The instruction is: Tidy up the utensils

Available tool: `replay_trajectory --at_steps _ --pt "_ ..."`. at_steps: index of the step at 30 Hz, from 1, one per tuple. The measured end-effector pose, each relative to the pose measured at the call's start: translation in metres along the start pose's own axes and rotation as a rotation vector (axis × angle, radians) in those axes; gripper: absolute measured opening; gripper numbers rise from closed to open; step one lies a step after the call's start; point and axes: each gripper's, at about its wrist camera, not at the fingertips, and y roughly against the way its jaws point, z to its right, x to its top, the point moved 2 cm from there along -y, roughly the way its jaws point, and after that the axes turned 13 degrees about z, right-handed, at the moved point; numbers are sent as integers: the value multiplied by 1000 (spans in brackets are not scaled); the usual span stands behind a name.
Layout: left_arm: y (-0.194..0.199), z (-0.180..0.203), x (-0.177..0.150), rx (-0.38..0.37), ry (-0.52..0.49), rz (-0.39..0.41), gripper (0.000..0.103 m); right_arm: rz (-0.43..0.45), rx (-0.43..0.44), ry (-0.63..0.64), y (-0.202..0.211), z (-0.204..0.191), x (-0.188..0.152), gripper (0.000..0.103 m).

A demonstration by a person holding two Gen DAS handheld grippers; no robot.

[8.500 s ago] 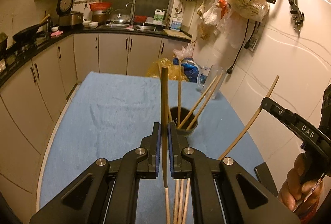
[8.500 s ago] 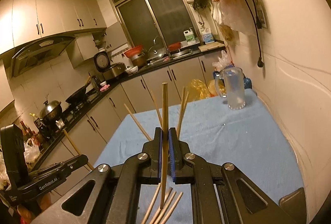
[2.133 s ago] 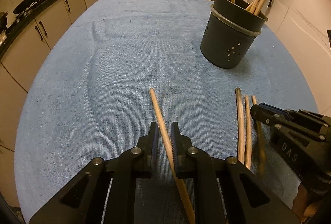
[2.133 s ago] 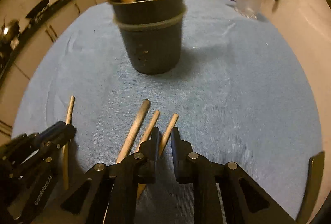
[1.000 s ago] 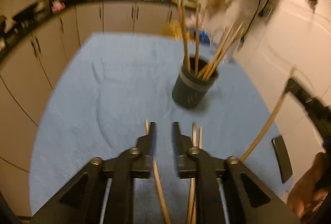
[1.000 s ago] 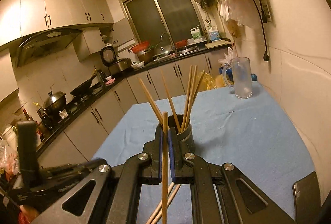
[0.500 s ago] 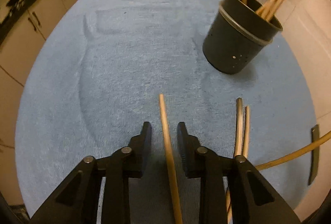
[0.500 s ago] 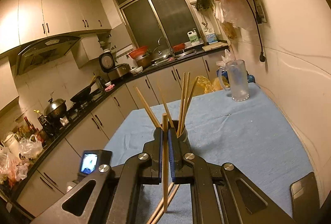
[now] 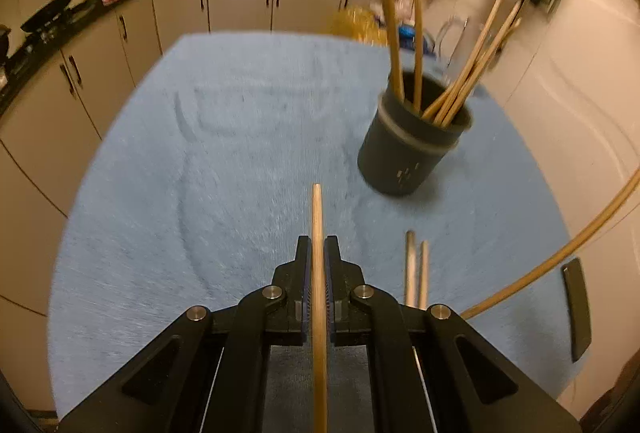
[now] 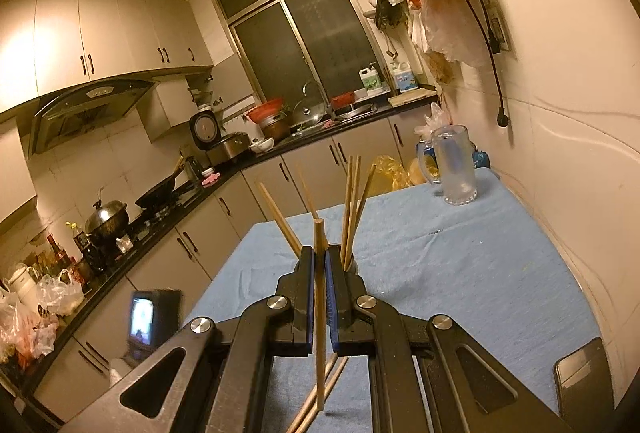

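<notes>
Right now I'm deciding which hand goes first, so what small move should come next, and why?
Probably lift the left gripper and carry its wooden chopstick toward the dark round utensil holder. Its jaws have just been closing and now clamp that stick, which lies low over the blue cloth. The right gripper holds its own chopstick raised, and two more wait on the cloth.

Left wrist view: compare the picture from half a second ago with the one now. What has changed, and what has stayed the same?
The left gripper has just been closing: its fingers, which stood apart on either side of the chopstick, now clamp it. The right gripper still holds its own chopstick. The dark holder and the two loose chopsticks stay on the blue cloth.
</notes>
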Motion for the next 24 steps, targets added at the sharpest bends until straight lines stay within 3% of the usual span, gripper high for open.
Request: replay_trajectory --at_steps 10,24 --pt "52 16 37 -46 -6 147 6 28 3 11 5 -2 12 6" --pt "81 25 75 -71 -33 239 6 73 8 24 3 -6 35 6"
